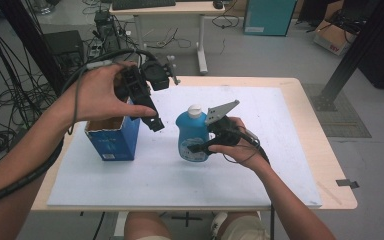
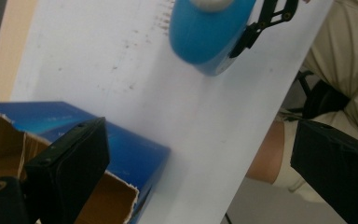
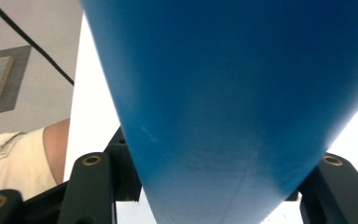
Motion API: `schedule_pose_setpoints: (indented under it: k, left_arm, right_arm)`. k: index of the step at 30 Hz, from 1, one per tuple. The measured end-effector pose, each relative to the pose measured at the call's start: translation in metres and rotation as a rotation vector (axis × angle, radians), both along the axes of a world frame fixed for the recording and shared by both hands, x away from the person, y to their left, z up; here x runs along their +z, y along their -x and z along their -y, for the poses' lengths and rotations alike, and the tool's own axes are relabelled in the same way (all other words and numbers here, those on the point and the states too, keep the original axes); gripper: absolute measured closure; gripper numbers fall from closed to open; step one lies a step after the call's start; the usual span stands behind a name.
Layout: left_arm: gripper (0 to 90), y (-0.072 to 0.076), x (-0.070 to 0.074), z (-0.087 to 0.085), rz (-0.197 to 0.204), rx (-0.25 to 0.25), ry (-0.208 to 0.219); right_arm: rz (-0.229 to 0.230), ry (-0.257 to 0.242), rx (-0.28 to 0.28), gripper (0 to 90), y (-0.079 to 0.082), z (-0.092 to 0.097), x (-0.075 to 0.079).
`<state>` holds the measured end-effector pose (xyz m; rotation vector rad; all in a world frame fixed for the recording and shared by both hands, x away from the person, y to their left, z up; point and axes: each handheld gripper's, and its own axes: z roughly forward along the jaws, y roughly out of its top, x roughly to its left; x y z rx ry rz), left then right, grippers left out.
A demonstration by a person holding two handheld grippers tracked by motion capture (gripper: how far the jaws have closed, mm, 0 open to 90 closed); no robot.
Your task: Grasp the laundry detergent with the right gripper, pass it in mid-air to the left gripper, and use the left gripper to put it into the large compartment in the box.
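A blue bottle (image 1: pixel 191 134) with a white cap stands upright on the white board (image 1: pixel 260 150). My right gripper (image 1: pixel 201 143) is shut on the bottle's lower body from the right; in the right gripper view the bottle (image 3: pixel 228 93) sits between both jaws of that gripper (image 3: pixel 214 191). A blue cardboard box (image 1: pixel 114 140) with an open top stands to the bottle's left. Above its right edge, a hand holds my left gripper (image 1: pixel 153 107) in the air, open. In the left gripper view that gripper (image 2: pixel 200 163) has wide-apart jaws with nothing between them, over the box (image 2: pixel 135 154), with the bottle (image 2: pixel 209 32) beyond.
The white board covers most of a light wooden table (image 1: pixel 325 150). Bare board lies in front of and to the right of the bottle. Beyond the table stand a desk (image 1: pixel 170 10), cables on the floor and a black frame post (image 1: pixel 350 55).
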<state>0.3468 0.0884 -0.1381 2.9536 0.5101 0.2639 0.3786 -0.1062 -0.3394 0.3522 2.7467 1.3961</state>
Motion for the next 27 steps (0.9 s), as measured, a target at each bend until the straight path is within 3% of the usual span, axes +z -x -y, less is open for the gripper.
schedule_pose_setpoints:
  k: [9,10,11,13,18,27]
  left_arm:
    - [5.3,-0.02,0.005,0.014,-0.023,-0.156,-0.042]
    - [5.3,-0.019,0.002,0.016,-0.033,-0.133,-0.003]
    - [5.3,-0.022,0.004,0.018,-0.026,-0.179,-0.044]
    - [5.3,-0.025,0.003,0.024,-0.057,-0.191,-0.057]
    - [5.3,-0.027,-0.003,0.031,-0.06,-0.206,-0.083]
    - [5.2,-0.029,-0.013,0.037,-0.088,-0.225,-0.085]
  right_arm:
    - [0.008,-0.004,0.068,42.2,-0.002,-0.02,0.009]
    - [0.008,-0.008,0.072,42.3,-0.003,-0.022,0.01]
    - [0.008,-0.008,0.072,42.3,-0.003,-0.022,0.01]
    - [0.014,-0.017,0.075,42.4,-0.004,-0.023,0.011]
    - [0.023,-0.021,0.078,42.8,-0.004,-0.024,0.011]
    - [0.023,-0.035,0.096,42.8,-0.002,-0.023,0.015]
